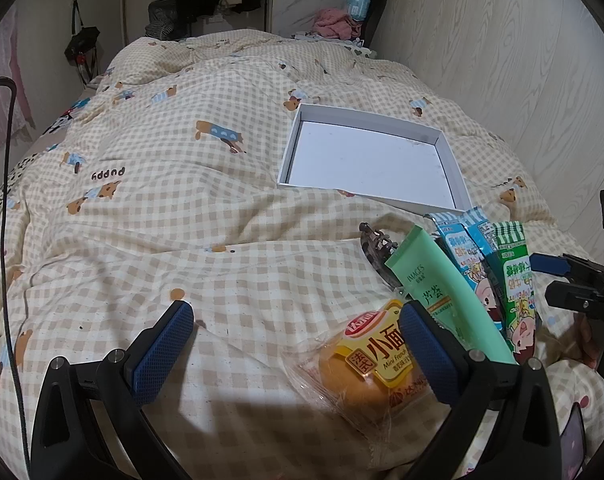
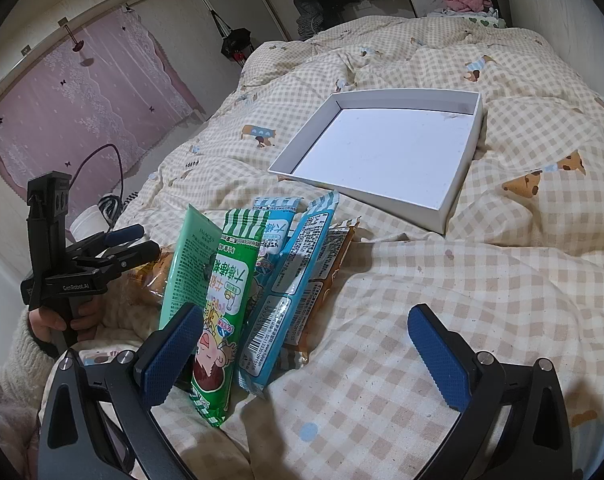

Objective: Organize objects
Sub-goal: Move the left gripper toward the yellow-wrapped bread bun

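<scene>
Both fisheye views looked forward and steeply down along their own fingers, close over the bed (image 1: 150,184). The left one sat left of the snack pile (image 1: 477,272), the right one right. Both shared the white tray (image 2: 441,208).

Each gripper is a black plastic frame with triangular cut-outs, silver screw heads at the pivots and blue, dimpled rubber pads (image 1: 164,354). The left gripper (image 2: 132,242) carries white lettering on its body, a pistol-style handle and an upright black camera block. The hand (image 2: 62,322) wears what looks like a pale fuzzy sleeve.
</scene>
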A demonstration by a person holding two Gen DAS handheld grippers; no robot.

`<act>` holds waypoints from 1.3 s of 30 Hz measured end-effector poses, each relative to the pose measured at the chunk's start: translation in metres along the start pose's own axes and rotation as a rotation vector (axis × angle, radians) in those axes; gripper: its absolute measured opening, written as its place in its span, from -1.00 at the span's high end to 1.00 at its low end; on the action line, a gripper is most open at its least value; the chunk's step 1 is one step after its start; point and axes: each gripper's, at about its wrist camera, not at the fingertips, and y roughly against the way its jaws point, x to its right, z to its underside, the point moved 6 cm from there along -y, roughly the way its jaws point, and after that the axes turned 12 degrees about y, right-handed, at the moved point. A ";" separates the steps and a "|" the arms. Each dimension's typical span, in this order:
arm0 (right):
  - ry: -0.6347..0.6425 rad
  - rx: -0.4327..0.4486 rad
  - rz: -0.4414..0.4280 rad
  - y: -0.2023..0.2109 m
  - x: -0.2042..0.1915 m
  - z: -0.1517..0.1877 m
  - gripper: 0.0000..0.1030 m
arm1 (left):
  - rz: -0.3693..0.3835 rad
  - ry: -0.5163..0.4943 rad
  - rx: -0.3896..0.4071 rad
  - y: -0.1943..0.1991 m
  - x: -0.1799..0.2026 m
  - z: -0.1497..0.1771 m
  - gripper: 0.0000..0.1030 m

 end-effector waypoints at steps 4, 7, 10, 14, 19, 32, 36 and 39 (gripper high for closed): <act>0.000 0.000 0.000 0.000 0.000 0.000 -1.00 | 0.000 0.000 -0.001 0.000 0.000 0.000 -1.00; -0.003 -0.002 -0.008 0.000 0.000 0.000 -1.00 | 0.000 0.000 -0.002 0.000 0.000 0.000 -1.00; -0.013 0.001 -0.069 0.000 -0.001 -0.002 -1.00 | 0.000 0.000 -0.003 0.000 0.000 0.000 -1.00; 0.027 -0.047 -0.146 0.015 -0.005 -0.013 -1.00 | 0.000 -0.001 -0.002 -0.009 0.004 0.006 -1.00; 0.178 -0.197 -0.119 0.025 -0.008 -0.029 -1.00 | 0.001 -0.003 -0.002 -0.006 0.004 0.004 -1.00; 0.183 -0.004 0.033 0.023 -0.023 -0.018 -1.00 | -0.004 -0.050 0.069 0.013 0.011 0.002 -1.00; 0.172 0.079 0.080 0.029 -0.028 -0.021 -1.00 | -0.020 -0.087 0.082 0.015 0.018 0.002 -1.00; 0.145 0.105 0.084 0.029 -0.028 -0.019 -1.00 | -0.019 -0.098 0.081 0.014 0.020 0.003 -1.00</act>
